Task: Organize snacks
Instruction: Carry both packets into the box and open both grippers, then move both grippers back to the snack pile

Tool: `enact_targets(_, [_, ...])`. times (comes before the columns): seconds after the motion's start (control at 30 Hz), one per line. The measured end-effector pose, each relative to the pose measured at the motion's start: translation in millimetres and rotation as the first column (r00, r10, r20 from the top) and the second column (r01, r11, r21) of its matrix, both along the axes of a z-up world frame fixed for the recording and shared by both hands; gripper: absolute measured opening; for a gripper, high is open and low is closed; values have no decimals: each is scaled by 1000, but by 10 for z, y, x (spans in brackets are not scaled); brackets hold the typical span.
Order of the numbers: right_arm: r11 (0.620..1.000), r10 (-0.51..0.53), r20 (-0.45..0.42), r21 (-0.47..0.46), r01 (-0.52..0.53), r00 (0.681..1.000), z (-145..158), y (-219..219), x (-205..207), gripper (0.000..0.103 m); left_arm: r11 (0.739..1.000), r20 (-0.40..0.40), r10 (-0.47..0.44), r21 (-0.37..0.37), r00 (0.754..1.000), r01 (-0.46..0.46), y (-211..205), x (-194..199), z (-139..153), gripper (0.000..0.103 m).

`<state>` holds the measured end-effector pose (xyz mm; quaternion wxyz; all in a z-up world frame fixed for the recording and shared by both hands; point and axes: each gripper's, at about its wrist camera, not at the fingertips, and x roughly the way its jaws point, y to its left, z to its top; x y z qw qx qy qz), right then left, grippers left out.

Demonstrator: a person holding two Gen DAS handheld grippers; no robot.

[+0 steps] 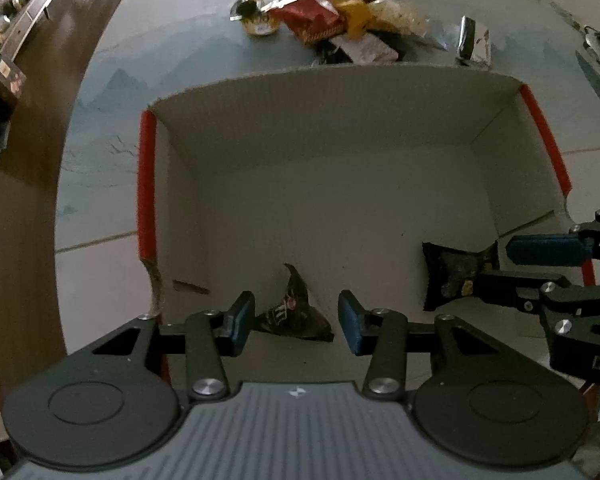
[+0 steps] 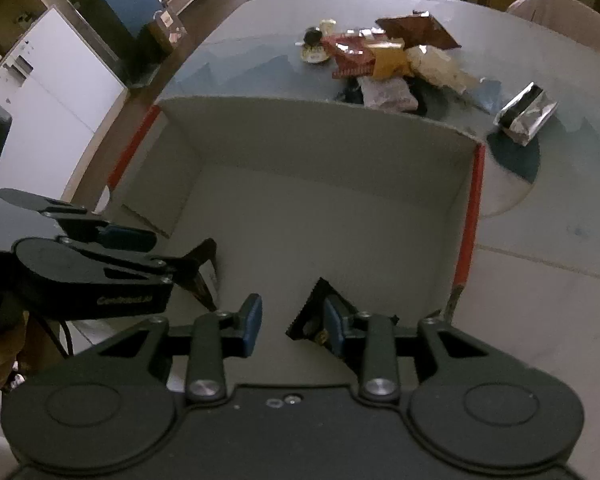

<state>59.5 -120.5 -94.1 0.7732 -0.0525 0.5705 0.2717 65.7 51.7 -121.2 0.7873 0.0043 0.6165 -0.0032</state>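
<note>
The left wrist view shows both dark snack packets inside the cardboard box (image 1: 340, 184): a crumpled brown packet (image 1: 296, 312) lying on the box floor between the blue pads of the left gripper (image 1: 296, 322), and a black packet (image 1: 452, 276) to the right, beside the right gripper (image 1: 496, 270). The right wrist view adds the room beyond the desk (image 2: 540, 240): chairs at the far edge and white cabinets to the left. Left jaws stand partly open, pads clear of the brown packet. The right gripper's (image 2: 290, 322) jaws show a gap; the black packet (image 2: 312, 316) lies against the right pad only. A pile of loose snacks (image 1: 332, 20) sits on the desk beyond the box's far wall. Packet lettering is unreadable.
</note>
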Motion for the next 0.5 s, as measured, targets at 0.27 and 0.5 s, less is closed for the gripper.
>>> enact_targets(0.27, [999, -25, 54, 34, 23, 998, 238, -98, -39, 36, 1000, 84, -9, -4, 996, 10, 26, -57, 323, 45])
enact_targets(0.5, [996, -63, 119, 66, 56, 991, 523, -253, 35, 42, 1000, 163, -5, -3, 987, 6, 86, -23, 663, 45])
